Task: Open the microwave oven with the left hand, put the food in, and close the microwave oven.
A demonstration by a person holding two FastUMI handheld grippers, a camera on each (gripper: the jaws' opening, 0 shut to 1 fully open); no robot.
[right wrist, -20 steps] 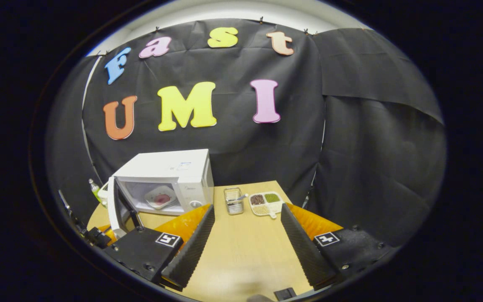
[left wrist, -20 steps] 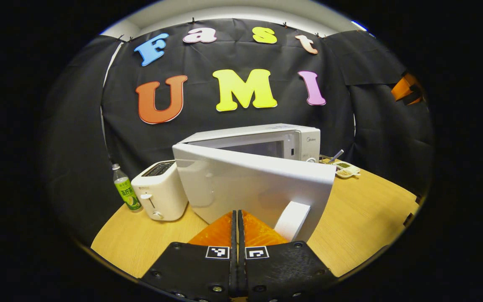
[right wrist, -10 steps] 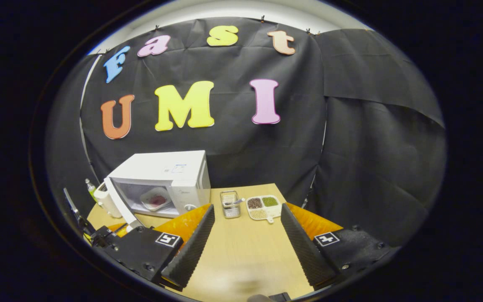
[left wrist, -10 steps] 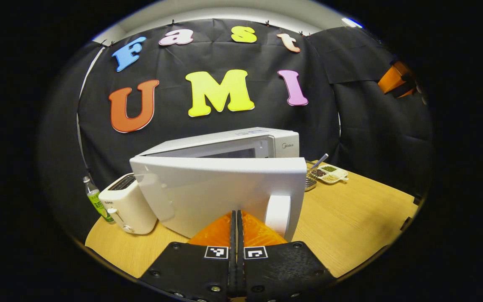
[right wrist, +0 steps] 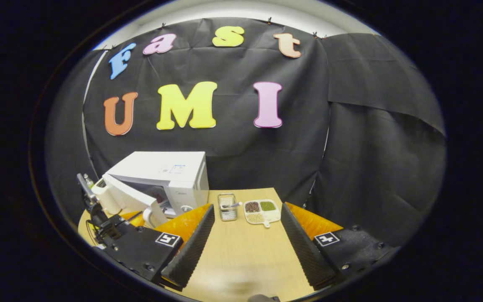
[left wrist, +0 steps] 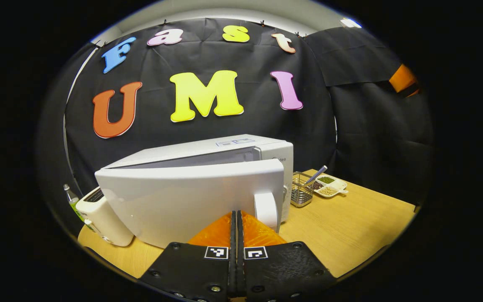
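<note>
Item: white boxy microwave oven (left wrist: pixel 208 167), frame centre on the wooden table (left wrist: pixel 350 226), its rigid hinged door (left wrist: pixel 191 201) ajar. My left tool (left wrist: pixel 236 216), clenched empty, pressed near the handle (left wrist: pixel 265 209); right tool (right wrist: pixel 245 235) spread, idle.

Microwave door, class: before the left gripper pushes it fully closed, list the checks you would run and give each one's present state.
1. Left gripper shut, set against door: ok.
2. Door latched on the microwave: not ok, still ajar.
3. Food inside: cannot tell, door hides the cavity.
4. Wire basket outside door's swing: ok.
5. Right gripper open, away from door: ok.
</note>
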